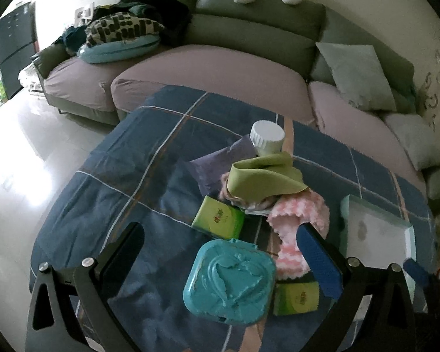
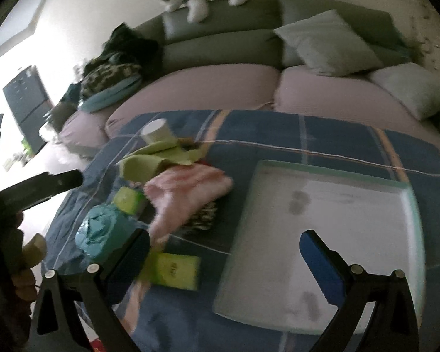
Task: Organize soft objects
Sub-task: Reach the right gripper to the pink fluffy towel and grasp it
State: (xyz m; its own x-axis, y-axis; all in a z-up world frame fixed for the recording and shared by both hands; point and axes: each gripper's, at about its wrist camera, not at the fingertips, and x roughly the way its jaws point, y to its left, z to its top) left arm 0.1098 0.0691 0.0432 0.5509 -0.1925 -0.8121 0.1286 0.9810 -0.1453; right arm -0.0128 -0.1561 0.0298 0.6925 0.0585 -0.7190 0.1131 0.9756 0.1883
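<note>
A heap of soft things lies on the blue plaid cloth [image 1: 108, 193]: a green cloth [image 1: 261, 176], a pink fluffy towel [image 1: 296, 220] and a purple cloth [image 1: 220, 161]. A teal lidded box [image 1: 228, 278] sits between the fingers of my open, empty left gripper [image 1: 220, 261]. In the right wrist view the pink towel [image 2: 187, 193] and green cloth [image 2: 143, 164] lie left of a white tray [image 2: 322, 234]. My right gripper [image 2: 223, 252] is open and empty above the tray's near left edge.
Two green tissue packs [image 1: 220, 218] [image 1: 296, 297] lie by the teal box. A white-capped bottle [image 1: 267, 139] stands behind the heap. A sofa [image 1: 208, 73] with cushions and piled clothes runs behind the table. Bare floor [image 1: 20, 161] lies left.
</note>
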